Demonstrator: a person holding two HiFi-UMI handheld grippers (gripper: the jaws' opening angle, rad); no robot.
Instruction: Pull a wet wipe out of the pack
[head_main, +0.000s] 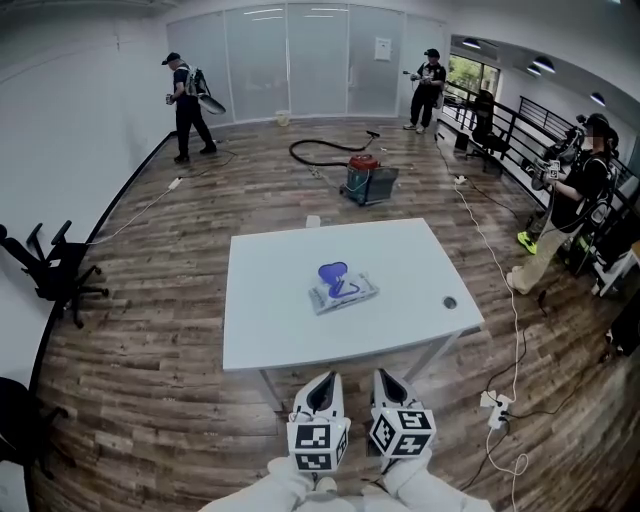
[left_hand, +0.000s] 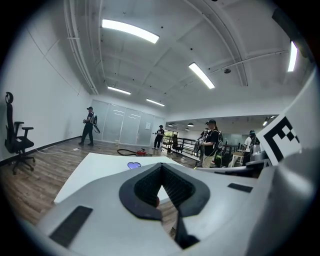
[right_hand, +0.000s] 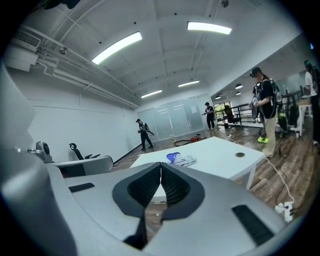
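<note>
you held the left gripper (head_main: 322, 381) and the right gripper (head_main: 391, 379) side by side just short of the white table (head_main: 400, 262), each with jaws pressed together on nothing, apparently because the wet wipe pack (head_main: 345, 293), blue flap (head_main: 332, 272) raised, lay mid-table, well apart from both.

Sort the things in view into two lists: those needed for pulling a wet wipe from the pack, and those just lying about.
Needed: white wet-wipe pack with blue heart-shaped lid; white rectangular table under it; left gripper, shut; right gripper, shut.

Lying about: red vacuum cleaner with black hose; black office chair; white power strip.
</note>
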